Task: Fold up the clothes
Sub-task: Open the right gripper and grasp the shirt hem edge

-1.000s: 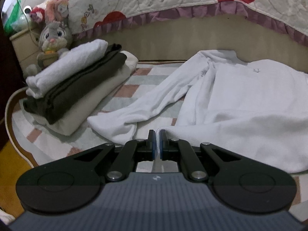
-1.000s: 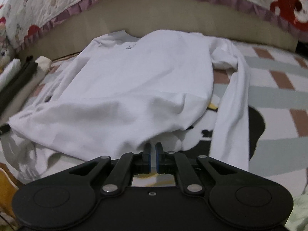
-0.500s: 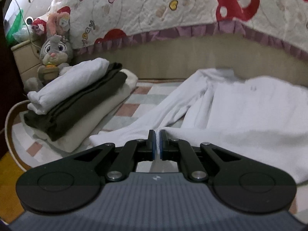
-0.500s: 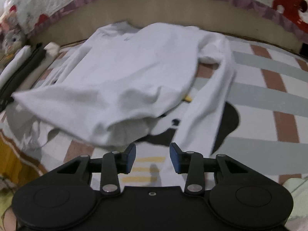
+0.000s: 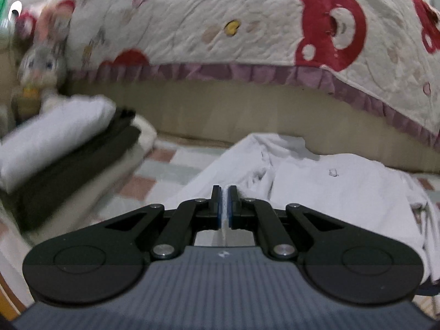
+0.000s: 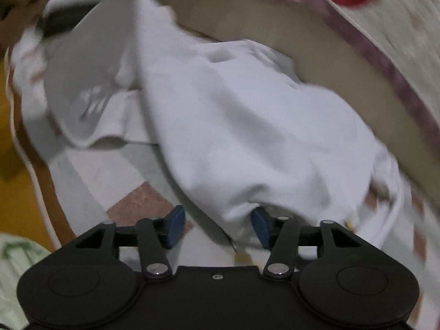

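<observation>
A white long-sleeved shirt point(image 5: 335, 184) lies rumpled on the checked mat point(image 5: 176, 165) below the bed's side. My left gripper point(image 5: 225, 206) is shut, and a thin strip of the shirt's white cloth shows between its blue pads. In the right wrist view the shirt point(image 6: 247, 126) is a loose heap, doubled over on itself. Just in front of its near edge, my right gripper point(image 6: 218, 228) stands open. That edge hangs close to the right pad point(image 6: 261, 228), and nothing is pinched. The image is blurred by motion.
A stack of folded clothes point(image 5: 68, 148), white on dark on cream, sits at the left with a plush rabbit point(image 5: 38, 63) behind it. A quilt with red bears point(image 5: 275, 33) overhangs the bed. Orange floor point(image 6: 11, 137) borders the mat's left edge, and a pale green cloth point(image 6: 13, 264) lies there.
My right gripper opened and let go of the shirt's hem, then swung left. My left gripper stayed shut on the cloth and carried it up and forward, bunching the shirt.
</observation>
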